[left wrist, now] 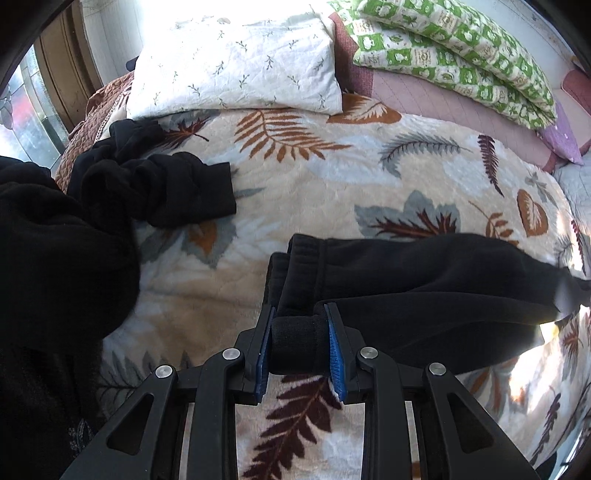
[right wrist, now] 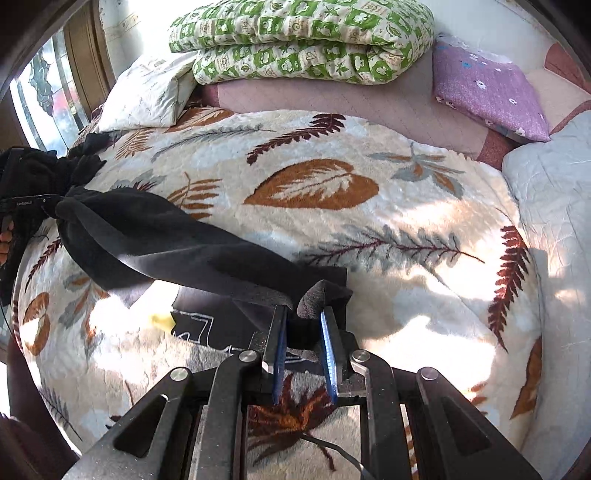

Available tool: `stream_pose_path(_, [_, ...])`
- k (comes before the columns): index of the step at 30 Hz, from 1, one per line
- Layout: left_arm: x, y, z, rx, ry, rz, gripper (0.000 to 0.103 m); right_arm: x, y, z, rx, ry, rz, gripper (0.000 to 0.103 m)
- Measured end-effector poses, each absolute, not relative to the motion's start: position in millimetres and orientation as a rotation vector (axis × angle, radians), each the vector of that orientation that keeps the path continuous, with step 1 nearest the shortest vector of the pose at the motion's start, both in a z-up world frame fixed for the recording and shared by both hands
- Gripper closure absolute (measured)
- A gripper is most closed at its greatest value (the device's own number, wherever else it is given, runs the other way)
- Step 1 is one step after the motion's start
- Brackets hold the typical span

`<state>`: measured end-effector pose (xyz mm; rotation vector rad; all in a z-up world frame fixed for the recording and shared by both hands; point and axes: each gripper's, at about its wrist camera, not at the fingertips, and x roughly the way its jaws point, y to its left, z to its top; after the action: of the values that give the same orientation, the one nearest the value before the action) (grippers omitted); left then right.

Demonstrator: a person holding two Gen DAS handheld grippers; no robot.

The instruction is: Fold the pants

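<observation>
Black pants [left wrist: 424,280] stretched above the blanket [left wrist: 314,184]: waistband clamped in left gripper [left wrist: 300,325], other end pinched in right gripper [right wrist: 304,321]; more black clothing [left wrist: 159,184] beside white pillow [left wrist: 236,62].

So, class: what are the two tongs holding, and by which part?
Both hold the black pants: left tongs grip a bunched ribbed band, right tongs a bunched edge.

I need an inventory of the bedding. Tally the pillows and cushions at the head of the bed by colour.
White with leaf sprigs: 1, the white pillow
Green and white patterned: 2, stacked, the upper green pillow on the lower green pillow
Purple flowered: 1, the purple cushion
Total: 4
</observation>
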<state>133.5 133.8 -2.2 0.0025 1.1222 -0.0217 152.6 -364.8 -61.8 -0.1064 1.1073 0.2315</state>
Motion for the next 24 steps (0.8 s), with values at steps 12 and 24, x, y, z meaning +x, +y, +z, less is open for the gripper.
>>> stream_pose_path(12, [116.2, 130.7, -16.8, 0.036, 1.166, -0.045, 0.074, 122.3, -335.0, -81.0, -0.315, 1.155, 0.171, 0.082])
stream_pose_path(24, [93.3, 162.9, 30.4, -0.048, 1.102, -0.066, 0.052, 100.7, -369.3, -21.9, -0.071, 1.081, 0.091, 0.072])
